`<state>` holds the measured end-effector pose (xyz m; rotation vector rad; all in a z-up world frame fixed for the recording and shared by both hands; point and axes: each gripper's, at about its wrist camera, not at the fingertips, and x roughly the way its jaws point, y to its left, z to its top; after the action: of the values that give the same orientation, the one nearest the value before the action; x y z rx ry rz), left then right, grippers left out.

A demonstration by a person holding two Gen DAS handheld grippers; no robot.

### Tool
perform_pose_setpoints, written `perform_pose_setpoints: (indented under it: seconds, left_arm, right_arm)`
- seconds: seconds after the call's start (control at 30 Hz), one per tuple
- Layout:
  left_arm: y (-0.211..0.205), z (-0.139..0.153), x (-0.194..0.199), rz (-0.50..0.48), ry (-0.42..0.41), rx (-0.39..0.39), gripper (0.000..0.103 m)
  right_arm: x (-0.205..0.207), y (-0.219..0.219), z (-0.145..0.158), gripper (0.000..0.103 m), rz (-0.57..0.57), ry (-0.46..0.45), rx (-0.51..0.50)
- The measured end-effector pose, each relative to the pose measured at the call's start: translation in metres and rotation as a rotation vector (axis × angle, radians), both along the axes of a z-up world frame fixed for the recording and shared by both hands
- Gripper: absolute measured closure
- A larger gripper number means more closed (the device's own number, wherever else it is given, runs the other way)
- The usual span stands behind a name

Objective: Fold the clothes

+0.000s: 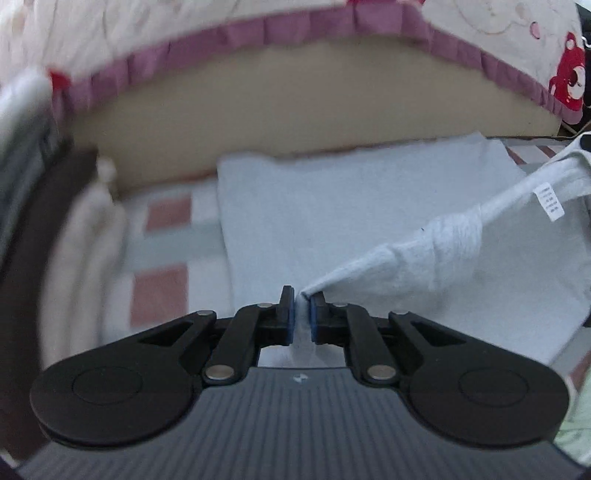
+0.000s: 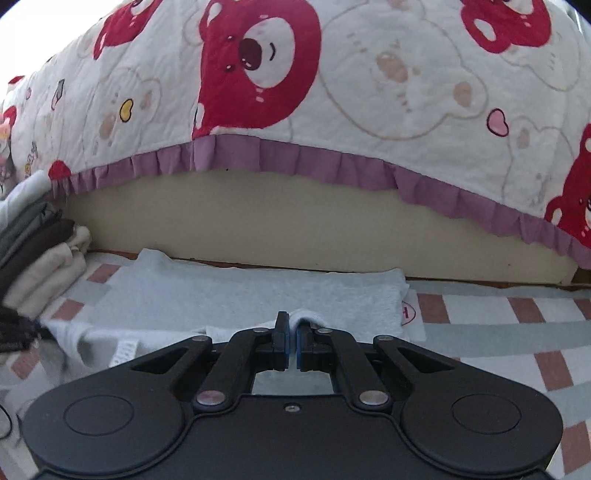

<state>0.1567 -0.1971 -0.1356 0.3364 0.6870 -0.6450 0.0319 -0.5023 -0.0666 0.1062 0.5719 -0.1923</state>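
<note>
From my left wrist camera, my left gripper (image 1: pixel 303 295) is pinched nearly closed on a corner of the pale grey garment (image 1: pixel 424 254), the cloth caught between the blue pads (image 1: pixel 291 321). From that corner the garment rises in a taut ridge up and to the right, with a bunched knot of fabric partway along and a white care label (image 1: pixel 549 202) hanging near the upper end. The rest of the garment lies flat beyond my gripper on a checked sheet (image 1: pixel 162 284) of pink, white and grey squares. To the left a stack of folded clothes (image 1: pixel 62 229) shows only as a blur. Behind stands a beige panel (image 1: pixel 280 110), and over it hangs a quilt (image 1: pixel 498 22) with a purple frill along its edge.

From my right wrist camera, my right gripper (image 2: pixel 291 330) is also closed to a narrow gap, gripping a small fold of the same pale grey garment (image 2: pixel 236 291) that humps up over the right pad. The garment spreads flat ahead of me up to the foot of the beige panel (image 2: pixel 295 221), and part of it is gathered to the left of my gripper, where a white label (image 2: pixel 125 349) shows. The checked sheet (image 2: pixel 517 332) runs off to the right. The stack of folded clothes (image 2: pixel 44 258), cream, brown and grey, sits at the left, just beside the garment. The quilt (image 2: pixel 369 92) with red bears fills the upper part of the view, with its purple frill (image 2: pixel 332 162) hanging down over the panel.
</note>
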Motion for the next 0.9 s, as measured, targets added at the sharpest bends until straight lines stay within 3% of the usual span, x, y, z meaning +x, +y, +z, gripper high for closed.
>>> perform_pose_setpoints:
  seconds: [0.27, 0.37, 0.57, 0.67, 0.77, 0.8, 0.83, 0.87, 0.9]
  left_arm:
    - [-0.03, 0.041, 0.04, -0.034, -0.133, -0.024, 0.095]
    - [-0.048, 0.033, 0.063, -0.032, -0.108, 0.003, 0.095]
    - [-0.082, 0.016, 0.119, 0.016, -0.054, 0.024, 0.096]
    - [-0.099, 0.007, 0.148, 0.04, -0.027, 0.034, 0.095]
    - [-0.115, -0.007, 0.178, 0.083, 0.029, 0.064, 0.087]
    - [-0.117, -0.019, 0.192, 0.124, 0.086, 0.1, 0.08]
    - [-0.119, -0.029, 0.199, 0.157, 0.113, 0.149, 0.067]
    - [-0.119, -0.033, 0.198, 0.17, 0.087, 0.188, 0.059]
    - [-0.116, -0.034, 0.192, 0.173, 0.04, 0.212, 0.059]
  right_arm:
    - [0.046, -0.029, 0.018, 0.099, -0.023, -0.04, -0.014]
    - [0.076, -0.042, 0.018, 0.099, -0.046, -0.041, 0.016]
    - [0.132, -0.064, -0.003, 0.099, -0.133, 0.057, 0.118]
    - [0.157, -0.069, -0.003, 0.099, -0.14, 0.058, 0.061]
    - [0.182, -0.079, -0.017, 0.093, -0.114, 0.081, 0.035]
    - [0.191, -0.085, -0.025, 0.088, -0.099, 0.108, 0.057]
    - [0.188, -0.088, -0.031, 0.084, -0.134, 0.109, 0.079]
    - [0.185, -0.09, -0.038, 0.077, -0.169, 0.11, 0.1]
    - [0.182, -0.092, -0.044, 0.072, -0.202, 0.11, 0.121]
